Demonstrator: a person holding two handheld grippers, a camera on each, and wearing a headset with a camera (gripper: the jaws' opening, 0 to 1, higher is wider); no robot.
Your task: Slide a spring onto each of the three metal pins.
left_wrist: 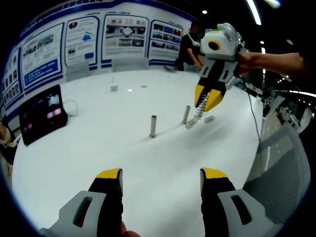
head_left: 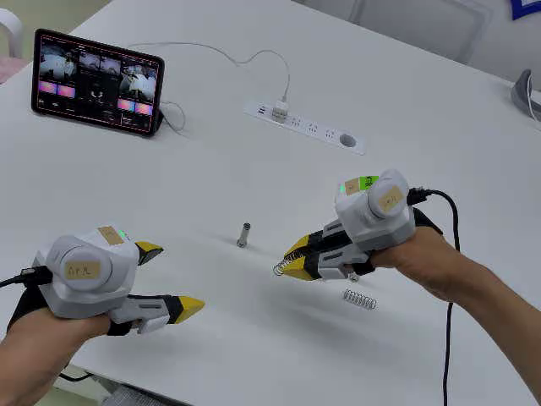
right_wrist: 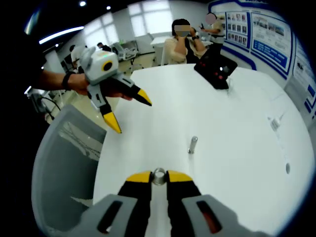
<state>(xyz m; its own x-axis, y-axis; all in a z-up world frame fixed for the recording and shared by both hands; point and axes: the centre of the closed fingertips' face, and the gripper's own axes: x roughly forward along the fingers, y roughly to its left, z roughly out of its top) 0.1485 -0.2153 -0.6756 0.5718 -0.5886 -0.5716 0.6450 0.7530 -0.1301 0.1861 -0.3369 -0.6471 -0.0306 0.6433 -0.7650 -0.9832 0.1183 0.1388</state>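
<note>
Grippers come first: the left gripper point(head_left: 176, 277) hovers over the white table point(head_left: 254, 355) at the lower left of the head view, its yellow-tipped jaws spread wide with nothing between them. Slightly farther, on our right, a loose spring point(head_left: 359, 299) lies flat on the table just beside the right gripper point(head_left: 294, 260). We see that gripper's jaws clenched on a second spring point(head_left: 280, 267), whose coils project leftward from the tips; in the right gripper view its round end sits between the closed tips. Beyond, between the two grippers, a short metal pin point(head_left: 243, 234) stands upright and bare, apart from both springs. In the left gripper view, another pin point(left_wrist: 186, 114) stands close to the second spring. Farther back we note a white power strip point(head_left: 304, 127) and, leftmost, a propped tablet point(head_left: 97, 82) with a lit screen.
</note>
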